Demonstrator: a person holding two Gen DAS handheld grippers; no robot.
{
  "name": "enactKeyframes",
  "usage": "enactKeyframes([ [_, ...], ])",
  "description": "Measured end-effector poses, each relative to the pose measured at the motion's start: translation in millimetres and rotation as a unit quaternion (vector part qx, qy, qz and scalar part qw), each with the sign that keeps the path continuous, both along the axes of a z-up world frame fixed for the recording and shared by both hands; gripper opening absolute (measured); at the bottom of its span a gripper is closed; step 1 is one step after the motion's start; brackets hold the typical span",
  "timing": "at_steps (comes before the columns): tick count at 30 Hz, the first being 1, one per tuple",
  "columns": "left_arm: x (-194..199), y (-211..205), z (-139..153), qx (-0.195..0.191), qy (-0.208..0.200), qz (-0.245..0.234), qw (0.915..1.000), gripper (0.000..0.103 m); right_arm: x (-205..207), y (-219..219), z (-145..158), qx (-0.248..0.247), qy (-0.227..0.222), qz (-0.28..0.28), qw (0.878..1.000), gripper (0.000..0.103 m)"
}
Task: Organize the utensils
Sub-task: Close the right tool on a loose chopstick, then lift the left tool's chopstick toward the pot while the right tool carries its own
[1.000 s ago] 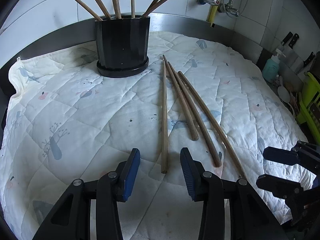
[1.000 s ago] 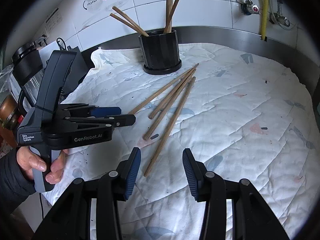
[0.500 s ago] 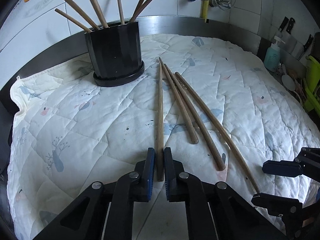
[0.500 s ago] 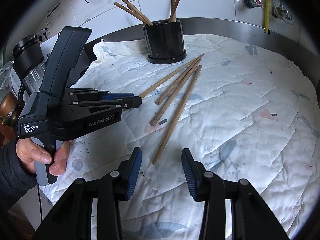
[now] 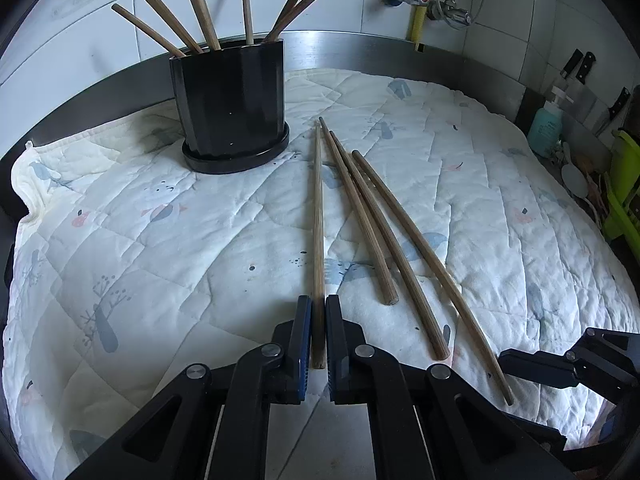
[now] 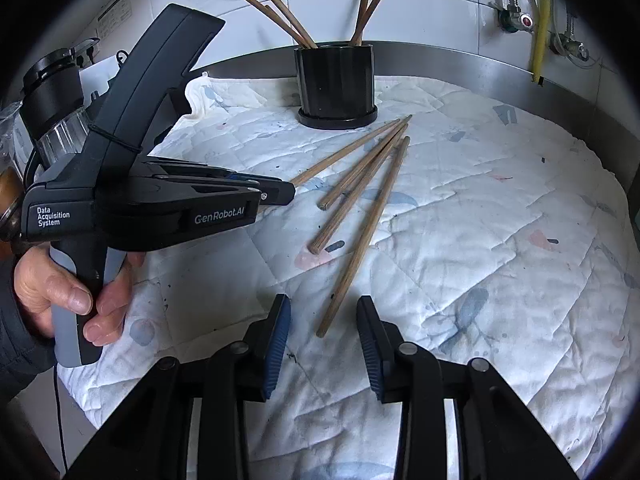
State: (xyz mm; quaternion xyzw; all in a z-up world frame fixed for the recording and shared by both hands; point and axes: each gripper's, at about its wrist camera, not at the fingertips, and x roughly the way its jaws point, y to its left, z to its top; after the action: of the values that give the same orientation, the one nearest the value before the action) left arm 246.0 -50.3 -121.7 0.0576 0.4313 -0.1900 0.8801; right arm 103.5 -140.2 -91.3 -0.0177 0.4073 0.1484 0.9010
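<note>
Several wooden chopsticks lie fanned on a quilted cloth (image 5: 160, 240) in front of a black holder (image 5: 232, 104) that has more chopsticks standing in it. My left gripper (image 5: 318, 320) is shut on the near end of the leftmost chopstick (image 5: 318, 220), which still rests on the cloth. Three others (image 5: 384, 240) lie just to its right. In the right wrist view my right gripper (image 6: 323, 312) has its jaws closing. The near tip of the longest chopstick (image 6: 368, 232) lies between its pads (image 6: 276, 332), untouched. The left gripper (image 6: 280, 194) shows at the left, held by a person's hand (image 6: 68, 288).
A steel upstand (image 5: 400, 52) and tiled wall run behind the cloth. A soap bottle (image 5: 546, 128), knives and a green rack (image 5: 624, 200) stand at the right. A glass jar with a black lid (image 6: 52, 120) sits off the cloth's left edge.
My left gripper has shut on the end of the leftmost chopstick. My right gripper's jaws have narrowed around the near tip of the longest chopstick.
</note>
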Motion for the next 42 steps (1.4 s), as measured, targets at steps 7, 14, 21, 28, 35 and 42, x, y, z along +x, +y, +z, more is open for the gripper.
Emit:
enactKeyframes([
  [7,0.8,0.6,-0.7,-0.004,0.001,-0.001,1.0000,0.006,10.9,-4.3,-2.6,0.010,-0.009,-0.023,1.000,0.017],
  [14,2.2,4.3,-0.2,-0.018,0.006,-0.001,0.9998,0.006,11.2,-10.2,0.9,0.011,-0.009,-0.033,0.999,0.013],
  [21,0.0,5.5,2.7,-0.019,0.002,0.001,0.9998,0.006,5.9,-25.7,13.9,0.006,-0.030,-0.054,0.998,0.011],
  [28,-4.1,13.4,20.1,-0.033,-0.022,0.010,0.9992,0.006,4.3,-35.4,31.0,0.006,-0.065,-0.066,0.996,0.010],
  [35,-9.9,22.4,53.8,-0.050,-0.076,0.018,0.9957,0.006,4.6,-40.6,51.4,0.003,-0.102,-0.068,0.992,0.009],
  [42,-8.0,29.5,72.8,-0.063,-0.105,0.028,0.9921,0.006,17.2,-40.0,63.8,0.002,-0.123,-0.066,0.990,0.009],
])
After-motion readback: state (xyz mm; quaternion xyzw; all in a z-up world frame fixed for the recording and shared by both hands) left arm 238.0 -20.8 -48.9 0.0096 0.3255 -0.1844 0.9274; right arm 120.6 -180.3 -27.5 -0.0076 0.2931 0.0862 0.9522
